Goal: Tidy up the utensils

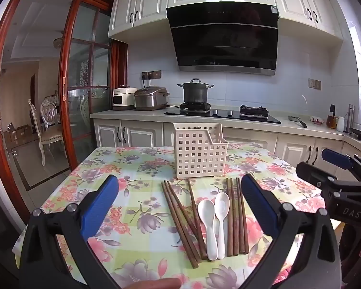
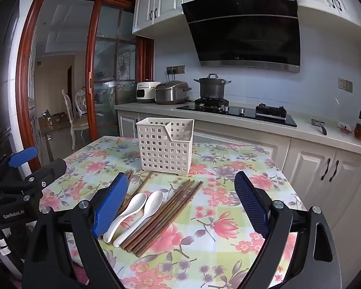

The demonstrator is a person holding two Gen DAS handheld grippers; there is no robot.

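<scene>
Left hand-held gripper (image 1: 180, 192) and right hand-held gripper (image 2: 181, 190) both spread wide, nothing between the pads, hovering over the near edge of the floral-clothed desk (image 1: 103, 168). Below them: chopsticks (image 1: 180, 219) and two white spoons (image 1: 215, 219) lying flat, side by side. Beyond them, cream slotted basket (image 1: 199, 154) upright on the desk.

Left tool (image 1: 179, 187) and right tool (image 2: 181, 185) gape wide, seemingly empty.

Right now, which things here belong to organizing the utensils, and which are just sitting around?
For the job:
- wooden chopsticks
- two white spoons
- slotted white holder

Just around:
- dark pot on the stove
- rice cooker
- small white appliance
- bottles on the counter
</scene>
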